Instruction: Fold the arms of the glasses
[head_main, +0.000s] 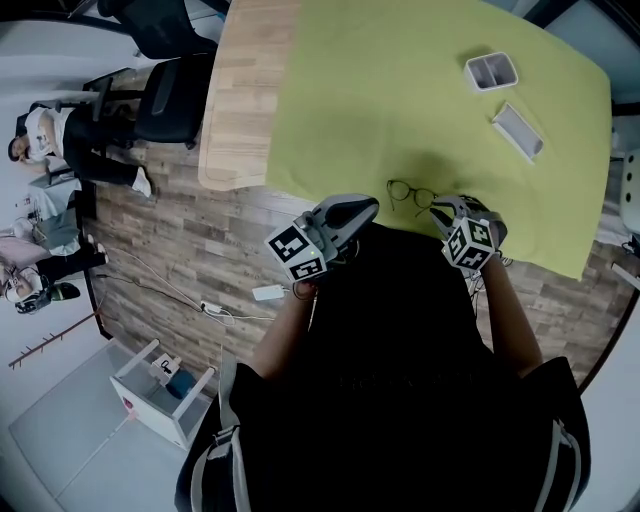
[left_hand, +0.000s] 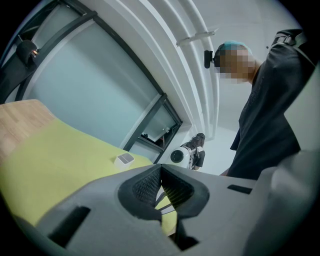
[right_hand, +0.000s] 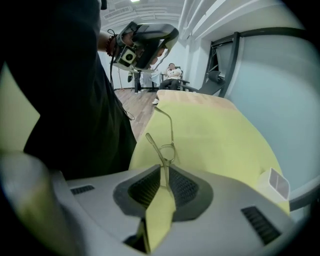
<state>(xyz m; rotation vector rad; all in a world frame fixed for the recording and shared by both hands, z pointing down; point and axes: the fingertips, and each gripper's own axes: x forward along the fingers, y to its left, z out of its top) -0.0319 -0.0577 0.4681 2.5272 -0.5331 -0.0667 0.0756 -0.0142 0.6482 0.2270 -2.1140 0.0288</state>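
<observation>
- Right gripper (right_hand: 164, 172): jaws closed down to a sliver on the glasses (right_hand: 156, 150). One thin temple arm runs between the two dark pads. The other arm and a lens rim stand up beyond the jaw tips, over the near edge of the green cloth (right_hand: 215, 135).
- Head view: right gripper (head_main: 445, 211) is at the near edge of the table, its tips at the right end of the glasses (head_main: 410, 192). The frame lies on the green cloth (head_main: 400, 90), just in from the near hem and between the two grippers.
- Left gripper (left_hand: 160, 172): pads brought together at the tips, with only a narrow wedge of cloth showing behind them. Nothing is gripped. A few thin dark lines cross the wedge; I cannot tell what they are.
- Head view: left gripper (head_main: 365, 208) is just left of the glasses. From the right gripper view it hangs raised, well above the cloth (right_hand: 142, 42), apart from the frame.
- Further across the cloth, well apart from the glasses: a flat white box (head_main: 518, 131), then an open white tray (head_main: 491, 71).
- Left of the cloth: bare wooden tabletop (head_main: 245, 90).
- Beyond the table's left end: a black office chair (head_main: 170, 95) and a seated person (head_main: 45, 135) on the plank floor.
</observation>
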